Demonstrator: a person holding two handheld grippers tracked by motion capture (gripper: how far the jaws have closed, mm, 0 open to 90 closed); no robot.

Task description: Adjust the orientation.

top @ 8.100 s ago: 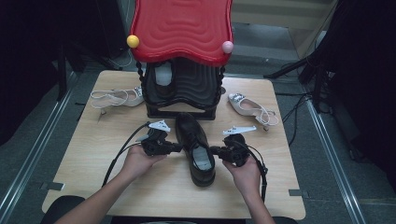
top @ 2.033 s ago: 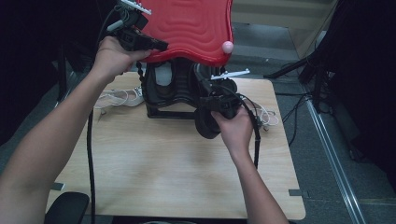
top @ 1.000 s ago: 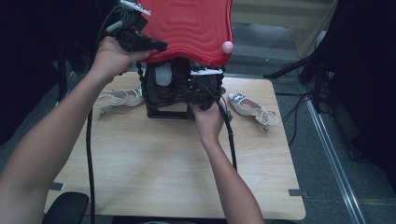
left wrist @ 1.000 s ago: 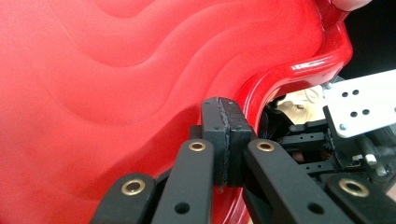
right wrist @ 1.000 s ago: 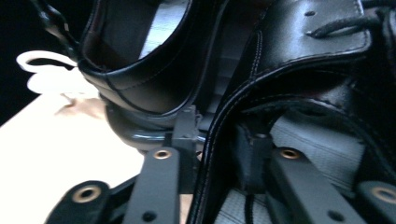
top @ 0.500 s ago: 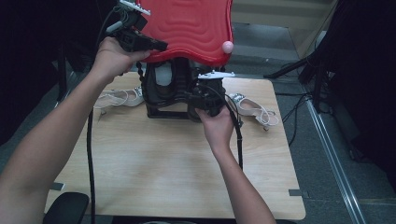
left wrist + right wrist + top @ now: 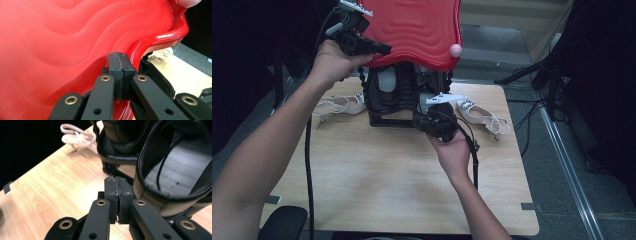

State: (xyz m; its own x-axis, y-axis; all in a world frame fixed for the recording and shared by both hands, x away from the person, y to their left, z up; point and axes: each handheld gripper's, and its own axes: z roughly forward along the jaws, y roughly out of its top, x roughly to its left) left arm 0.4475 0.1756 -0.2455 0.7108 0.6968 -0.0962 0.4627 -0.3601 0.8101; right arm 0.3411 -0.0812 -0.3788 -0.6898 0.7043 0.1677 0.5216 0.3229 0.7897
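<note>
Black shoe (image 7: 432, 95) is sitting in the rack (image 7: 387, 107) under the red lid (image 7: 417, 30); right gripper (image 7: 424, 122) is backing off, jaws just closed empty, left gripper (image 7: 382, 50) pinched shut against the lid.

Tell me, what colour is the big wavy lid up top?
Bright red. The wavy lid shows best in the high view.

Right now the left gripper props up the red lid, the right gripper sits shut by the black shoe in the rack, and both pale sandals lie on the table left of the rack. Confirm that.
Not quite. One pale sandal lies left of the rack, the other sandal right of it, as the high view shows. The rest stands: left gripper at the red lid, right gripper shut beside the black shoe.
</note>
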